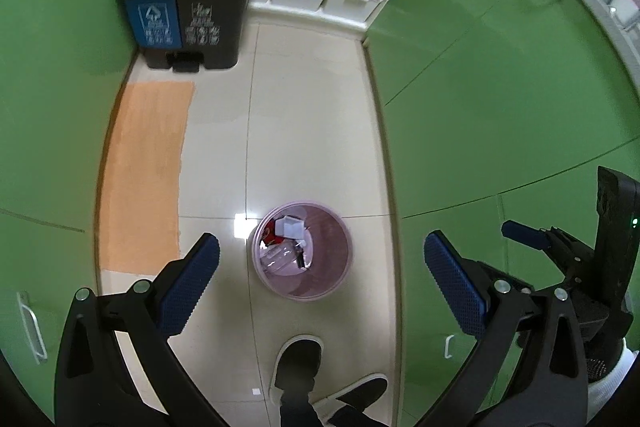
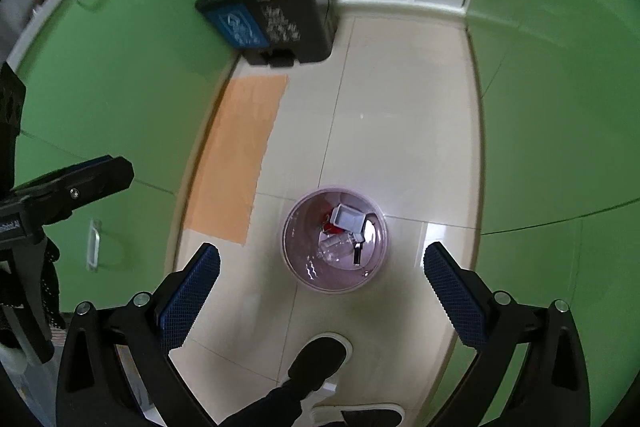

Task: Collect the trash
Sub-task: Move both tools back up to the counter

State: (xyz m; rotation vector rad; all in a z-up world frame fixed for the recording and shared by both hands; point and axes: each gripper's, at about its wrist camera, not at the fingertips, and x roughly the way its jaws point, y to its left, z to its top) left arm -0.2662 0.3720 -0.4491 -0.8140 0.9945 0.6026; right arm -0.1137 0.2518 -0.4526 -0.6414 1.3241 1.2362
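Green glossy cabinet doors (image 1: pixel 500 99) flank a cream tiled floor (image 1: pixel 312 131). At the far end, a dark two-compartment pedal bin (image 1: pixel 188 11), its labels unreadable. Mid-floor, a round pink plastic wastebasket (image 1: pixel 303 250) holds jumbled, indistinct trash (image 2: pixel 344 231). Left gripper (image 1: pixel 320 279) and right gripper (image 2: pixel 322 281) hover above, jaws spread, empty.

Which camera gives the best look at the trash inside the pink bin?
The right wrist view: it looks almost straight down into the pink bin, so the trash lies spread open. The left wrist view shows the trash too, but more slanted.
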